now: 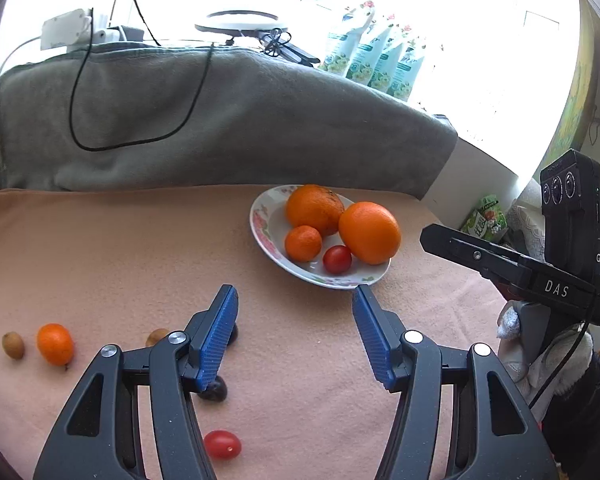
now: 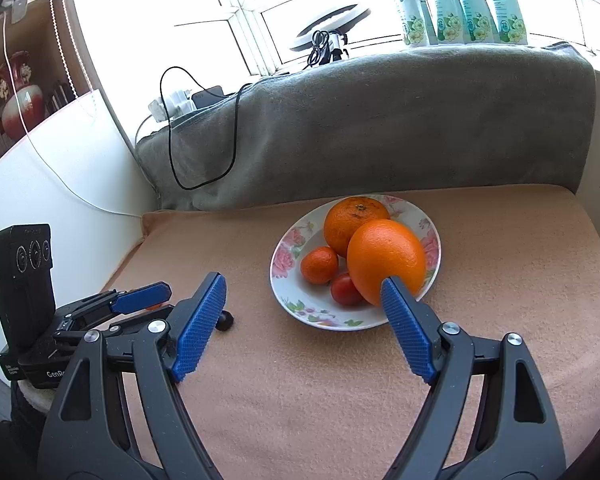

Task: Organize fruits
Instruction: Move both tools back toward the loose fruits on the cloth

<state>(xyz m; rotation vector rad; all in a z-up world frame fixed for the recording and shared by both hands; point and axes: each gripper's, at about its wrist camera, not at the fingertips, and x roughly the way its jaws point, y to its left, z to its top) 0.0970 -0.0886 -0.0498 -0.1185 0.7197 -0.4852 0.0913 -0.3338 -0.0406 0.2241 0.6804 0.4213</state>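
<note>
A floral white plate [image 1: 262,220] [image 2: 284,264] on the peach cloth holds two large oranges [image 1: 370,232] [image 2: 386,258], a small mandarin [image 1: 303,243] [image 2: 319,265] and a cherry tomato [image 1: 337,259] [image 2: 345,289]. My left gripper [image 1: 294,292] is open and empty, just short of the plate. Loose fruit lies around it: a mandarin [image 1: 55,343], two brown longans [image 1: 13,345], a dark plum [image 1: 214,389] and a cherry tomato [image 1: 222,444]. My right gripper [image 2: 303,280] is open and empty at the plate's near rim.
A grey blanket [image 1: 220,120] [image 2: 380,128] covers the raised back, with a black cable over it. The right gripper's body [image 1: 540,272] stands right of the plate. The left gripper's body [image 2: 60,320] is at the cloth's left edge. Pouches [image 2: 460,0] line the windowsill.
</note>
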